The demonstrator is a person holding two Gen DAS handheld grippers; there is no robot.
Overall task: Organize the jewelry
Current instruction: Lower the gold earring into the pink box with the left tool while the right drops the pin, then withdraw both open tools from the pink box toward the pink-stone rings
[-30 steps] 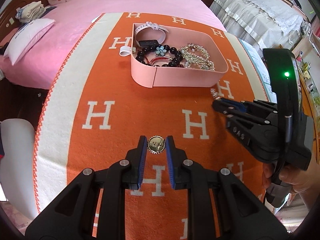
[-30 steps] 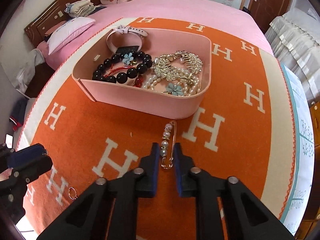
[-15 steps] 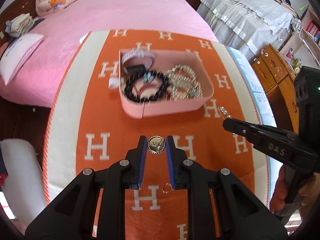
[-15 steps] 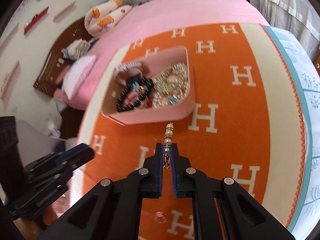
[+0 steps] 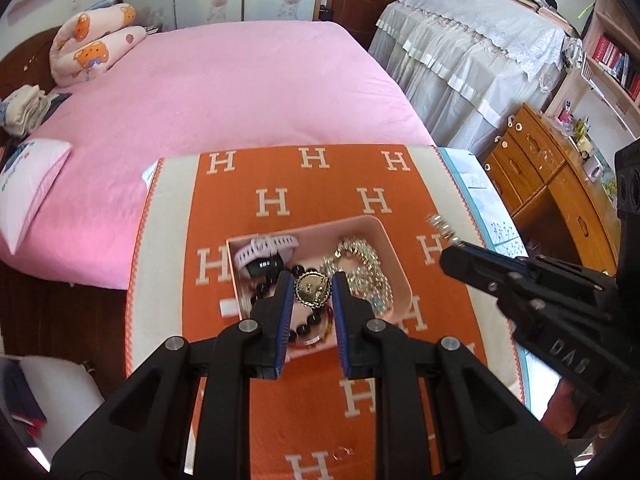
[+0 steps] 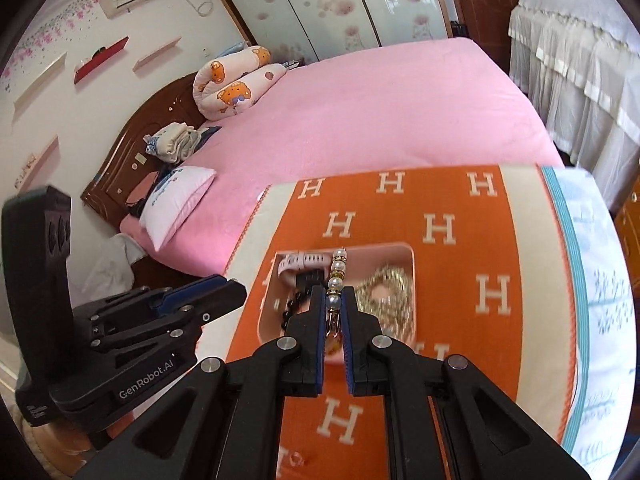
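My left gripper (image 5: 312, 285) is shut on a round gold brooch (image 5: 313, 289) and holds it up over the pink jewelry box (image 5: 394, 261). My right gripper (image 6: 334, 295) is shut on a pearl pin (image 6: 337, 276), also raised over the pink jewelry box (image 6: 412, 256). The box holds a pink watch (image 5: 266, 249), black beads (image 5: 266, 280) and gold chains (image 5: 362, 266). In the left wrist view the right gripper (image 5: 450, 254) is at the right, with the pearl pin (image 5: 440, 227) sticking out of its tip. The left gripper (image 6: 224, 296) shows at left in the right wrist view.
The box sits on an orange blanket with white H letters (image 5: 276, 202), spread on a table beside a pink bed (image 5: 224, 92). A small ring (image 5: 340, 453) lies on the blanket near me. A wooden cabinet (image 5: 560, 196) stands to the right.
Both grippers have lifted high off the blanket with their pieces and moved forward; they now hang over the pink box, which looks smaller and sits under the fingertips.
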